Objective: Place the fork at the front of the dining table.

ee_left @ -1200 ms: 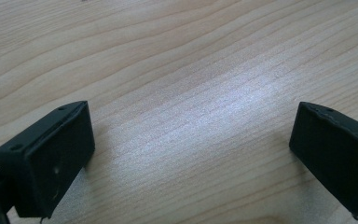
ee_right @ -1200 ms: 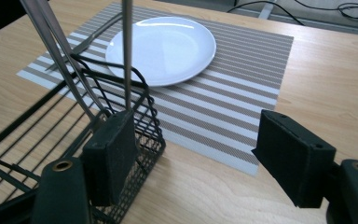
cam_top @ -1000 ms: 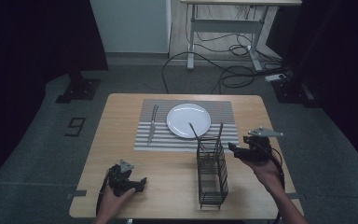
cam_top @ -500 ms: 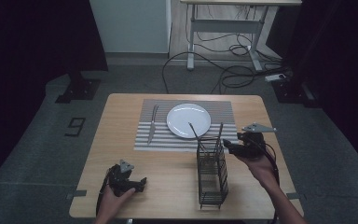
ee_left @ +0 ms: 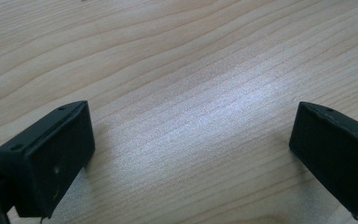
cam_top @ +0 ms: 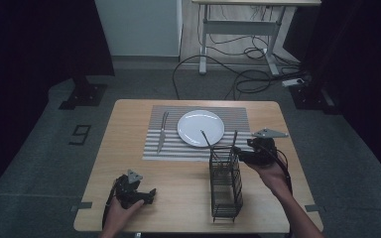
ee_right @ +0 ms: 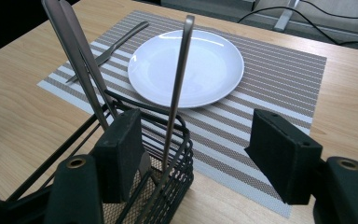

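High view: right gripper held at the upper rim of the black wire caddy, which stands upright on the wooden tabletop just below the striped placemat. Two utensil handles rising from the caddy, one straight handle nearest the gripper, another leaning toward the white plate. Fork lying on the placemat left of the plate. Left gripper resting near the front left corner of the tabletop, well apart from the caddy.

Right gripper view: jaws apart, having just been closing a little, with the straight handle standing between them, nearer the left jaw; no pad pressing on it. Left jaw just at the caddy's rim. Two further handles slanting up at the left. Plate and fork beyond.

Left gripper view: jaws wide apart, nothing between them but bare wooden tabletop.
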`<state>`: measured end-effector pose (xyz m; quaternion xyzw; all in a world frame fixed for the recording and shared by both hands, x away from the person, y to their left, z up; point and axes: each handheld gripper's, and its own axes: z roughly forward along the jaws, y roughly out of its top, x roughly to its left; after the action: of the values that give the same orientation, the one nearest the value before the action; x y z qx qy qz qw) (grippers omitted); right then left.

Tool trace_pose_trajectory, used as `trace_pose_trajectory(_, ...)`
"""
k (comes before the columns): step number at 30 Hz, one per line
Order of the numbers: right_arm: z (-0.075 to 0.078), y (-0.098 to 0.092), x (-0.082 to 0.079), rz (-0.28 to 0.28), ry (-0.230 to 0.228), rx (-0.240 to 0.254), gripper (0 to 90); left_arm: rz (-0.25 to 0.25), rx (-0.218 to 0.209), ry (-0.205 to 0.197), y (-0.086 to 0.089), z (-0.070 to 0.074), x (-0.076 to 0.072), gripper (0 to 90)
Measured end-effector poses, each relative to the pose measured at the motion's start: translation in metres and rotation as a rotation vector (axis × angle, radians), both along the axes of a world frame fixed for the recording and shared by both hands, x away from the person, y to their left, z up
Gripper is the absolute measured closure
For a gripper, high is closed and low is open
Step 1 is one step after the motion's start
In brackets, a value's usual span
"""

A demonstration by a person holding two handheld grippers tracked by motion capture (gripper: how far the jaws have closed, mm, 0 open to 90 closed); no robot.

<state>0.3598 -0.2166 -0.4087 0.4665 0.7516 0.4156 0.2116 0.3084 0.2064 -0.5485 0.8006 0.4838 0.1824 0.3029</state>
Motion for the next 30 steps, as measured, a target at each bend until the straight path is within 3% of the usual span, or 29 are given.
trace_pose_trajectory(18,0.0,0.015,0.012,0.013,0.003,-0.013,42.9,-0.001,0.0,0.0,0.0,0.0,0.0,0.0)
trace_pose_trajectory(23,-0.001,0.015,0.015,0.01,0.001,-0.015,47.6,-0.001,0.0,-0.001,0.0,0.0,0.0,0.0)
trace_pose_trajectory(30,0.0,0.016,0.021,0.021,0.007,-0.009,61.6,-0.001,-0.001,0.0,0.0,0.0,0.0,0.0)
